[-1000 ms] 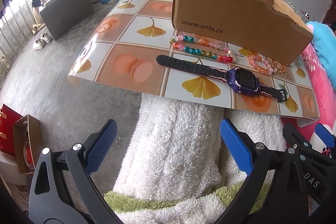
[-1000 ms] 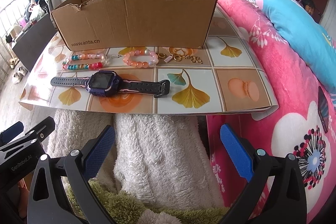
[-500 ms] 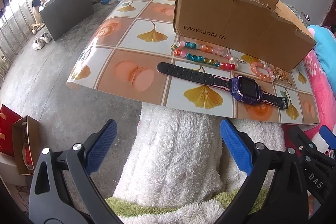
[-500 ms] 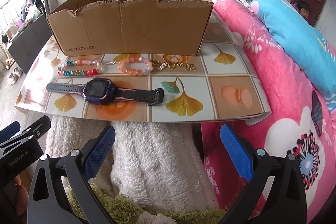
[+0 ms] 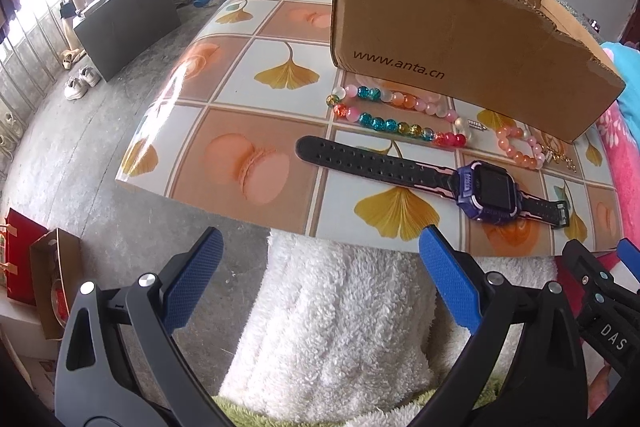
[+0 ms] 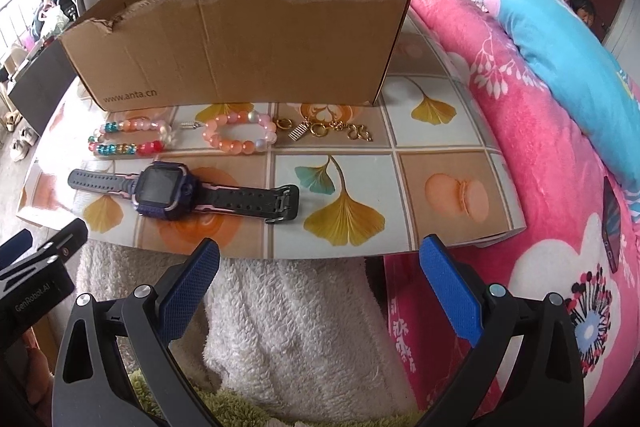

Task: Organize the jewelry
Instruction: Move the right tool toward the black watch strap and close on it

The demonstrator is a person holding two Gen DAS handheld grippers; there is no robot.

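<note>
A purple smartwatch (image 5: 486, 191) (image 6: 164, 191) with black straps lies flat near the front edge of the patterned board (image 5: 256, 87) (image 6: 452, 191). Behind it lie a multicoloured bead bracelet (image 5: 392, 119) (image 6: 128, 139), a pink bead bracelet (image 5: 518, 147) (image 6: 240, 133) and a gold chain (image 6: 332, 131). An open cardboard box (image 5: 440, 35) (image 6: 248, 47) stands behind them. My left gripper (image 5: 320, 283) and right gripper (image 6: 320, 283) are open and empty, in front of the board over white fluffy fabric.
A pink floral blanket (image 6: 540, 147) and a blue pillow (image 6: 560, 39) lie to the right. White fluffy fabric (image 5: 340, 315) is below the board. A dark cabinet (image 5: 124, 23), shoes (image 5: 80, 85) and bags (image 5: 36, 279) are on the floor at left.
Both grippers have moved forward, closer to the board and the jewelry. Both stay open and empty.
</note>
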